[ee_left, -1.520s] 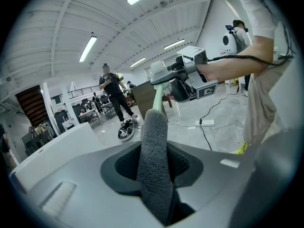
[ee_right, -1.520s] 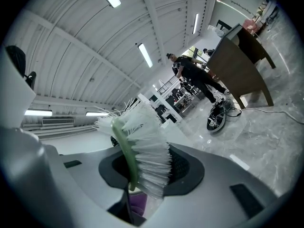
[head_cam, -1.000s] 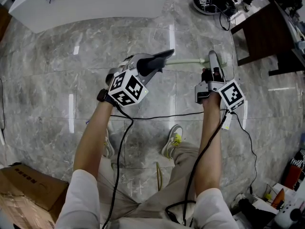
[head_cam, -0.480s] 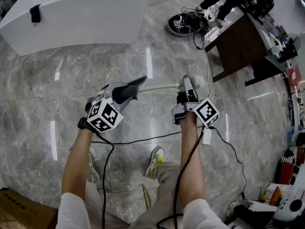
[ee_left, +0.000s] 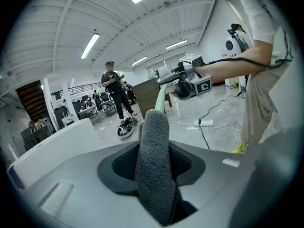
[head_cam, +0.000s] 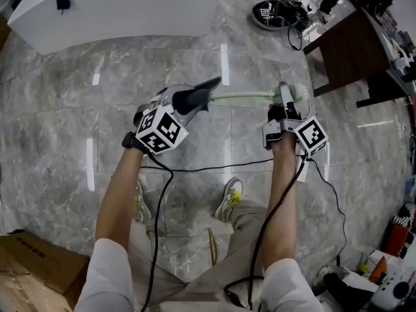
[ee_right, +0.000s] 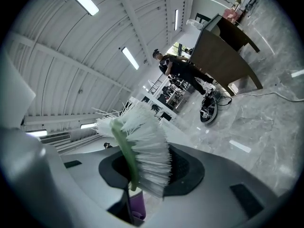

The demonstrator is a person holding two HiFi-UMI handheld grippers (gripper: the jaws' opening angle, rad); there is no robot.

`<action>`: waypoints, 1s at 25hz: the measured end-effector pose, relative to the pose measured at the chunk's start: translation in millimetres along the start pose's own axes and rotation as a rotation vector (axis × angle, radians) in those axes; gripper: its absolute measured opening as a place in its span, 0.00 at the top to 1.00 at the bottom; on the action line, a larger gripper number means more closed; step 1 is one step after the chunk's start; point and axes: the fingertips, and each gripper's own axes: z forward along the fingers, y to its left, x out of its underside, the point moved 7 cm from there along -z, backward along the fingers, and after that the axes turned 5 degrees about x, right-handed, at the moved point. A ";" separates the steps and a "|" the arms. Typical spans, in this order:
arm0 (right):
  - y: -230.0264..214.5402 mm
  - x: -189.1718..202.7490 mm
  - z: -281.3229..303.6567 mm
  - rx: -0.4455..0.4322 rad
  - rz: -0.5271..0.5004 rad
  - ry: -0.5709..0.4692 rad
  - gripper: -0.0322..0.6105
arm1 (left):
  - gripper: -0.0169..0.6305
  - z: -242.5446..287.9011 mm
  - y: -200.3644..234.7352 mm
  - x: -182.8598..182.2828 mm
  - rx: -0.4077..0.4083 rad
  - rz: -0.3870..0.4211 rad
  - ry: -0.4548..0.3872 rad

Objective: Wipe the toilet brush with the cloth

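Note:
A toilet brush with a pale green handle lies level between my two grippers. My right gripper is shut on the toilet brush just behind its white bristle head. In the right gripper view the bristles stick out past the jaws beside the green stem. My left gripper holds a dark grey cloth folded round the handle's other end. In the left gripper view the cloth stands between the jaws, which are opening, and the handle runs on to the right gripper.
A white counter stands ahead on the left and a dark wooden desk on the right. A black device with cables lies on the marble floor. A cardboard box sits low left. A person stands further off.
The head camera swung aside and came back. Both grippers keep the same stance, about the same span apart, with the cloth and the brush still in them.

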 end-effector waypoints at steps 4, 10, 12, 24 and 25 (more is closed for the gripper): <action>-1.4 1.2 2.8 -0.047 -0.003 -0.012 0.73 | 0.73 -2.8 -0.8 5.7 0.007 -0.013 -0.004; -7.5 1.2 1.1 -0.030 0.031 -0.022 0.73 | 0.73 -6.2 2.3 10.2 -0.010 -0.024 -0.003; -9.4 -1.8 0.1 -0.032 0.030 -0.032 0.73 | 0.72 -5.9 3.2 11.3 -0.015 -0.030 -0.007; -17.0 -7.1 -1.9 -0.003 0.049 -0.062 0.73 | 0.72 -3.9 7.3 23.5 -0.033 -0.076 0.008; -16.8 -6.8 -2.4 0.005 0.053 -0.061 0.73 | 0.72 -4.1 7.7 23.9 -0.033 -0.080 0.008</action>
